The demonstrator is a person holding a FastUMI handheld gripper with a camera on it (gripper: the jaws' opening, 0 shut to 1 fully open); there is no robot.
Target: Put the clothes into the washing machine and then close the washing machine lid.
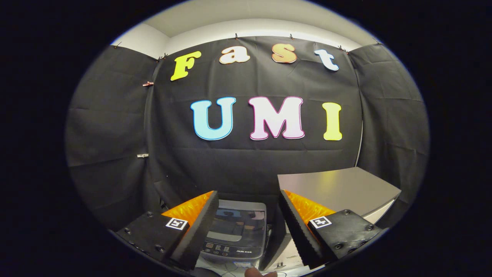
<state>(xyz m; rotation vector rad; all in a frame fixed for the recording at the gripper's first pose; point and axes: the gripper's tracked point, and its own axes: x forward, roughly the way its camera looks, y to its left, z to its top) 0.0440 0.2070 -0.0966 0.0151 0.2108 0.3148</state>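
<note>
Nearest thing: a fingertip [255, 272] of someone's hand poking in just under the gripper [249, 198], w/ a scrap of white surface beside it. The tongs stand wide apart, nothing between them, nothing held. Through the gap, just ahead & lower down, sits the small washing machine [235, 231]; its lid [239, 220] looks flat & glassy, prob. down, though I can't be sure from here. A grey table [338, 188] is to the right of it, behind the right finger. No clothes to be seen.

Risks, as I judge: if the lid is indeed down, it has to come up before anything goes in. Glossy lid, so tongs could slip off the edge. Machine looks light & might shift if pushed. The table edge is close to the right finger, so a knock is possible.

Writing: markings on the machine's control strip [233, 250], too small to make out
</note>
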